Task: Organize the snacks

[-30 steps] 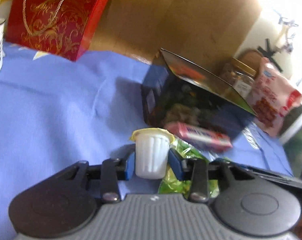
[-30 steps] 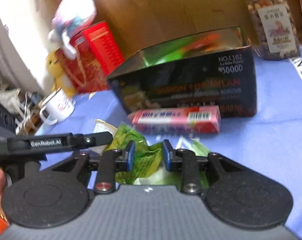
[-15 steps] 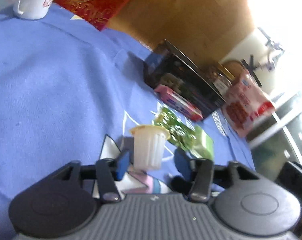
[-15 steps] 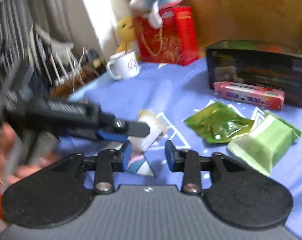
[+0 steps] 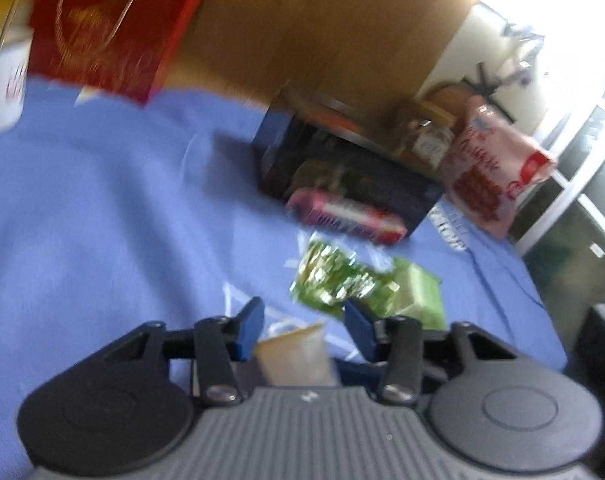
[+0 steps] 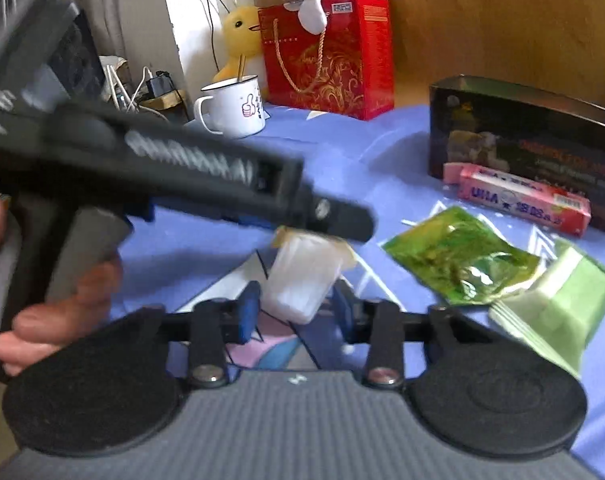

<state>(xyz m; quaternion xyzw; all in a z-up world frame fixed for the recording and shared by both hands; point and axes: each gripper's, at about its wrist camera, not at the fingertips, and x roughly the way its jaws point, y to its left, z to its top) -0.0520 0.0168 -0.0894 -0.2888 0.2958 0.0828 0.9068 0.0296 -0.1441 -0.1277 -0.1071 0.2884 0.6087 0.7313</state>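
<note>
**Jelly cup sitting between 2 grippers, short of the box**

The blue tablecloth [image 6: 342, 152] is carrying everything. From the right gripper's view, the dark open-topped box [image 6: 522, 136] is standing at 2 o'clock, probably the bin for the snacks, with its open top facing up. The pink snack box [image 6: 518, 200] is lying against its front wall. The pale green packet [image 6: 562, 308] is lying at 3 o'clock and the green foil packet [image 6: 458, 260] is lying just beside it; all 3 are waiting outside the box.

The jelly cup [image 6: 302, 276], at 12 o'clock and well apart from the box, is leaning over: a ribbed white tub with a yellowish film lid. It is looking light and easy to tip.

The right gripper [image 6: 294, 308] is flanking the cup's base; its jaws have just been closing, but I cannot tell whether the pads are pressing. The left gripper [image 5: 302, 320], also just closing, is standing apart around the cup with cloth showing on 1 side, gripping nothing. This is looking like a handover.
</note>
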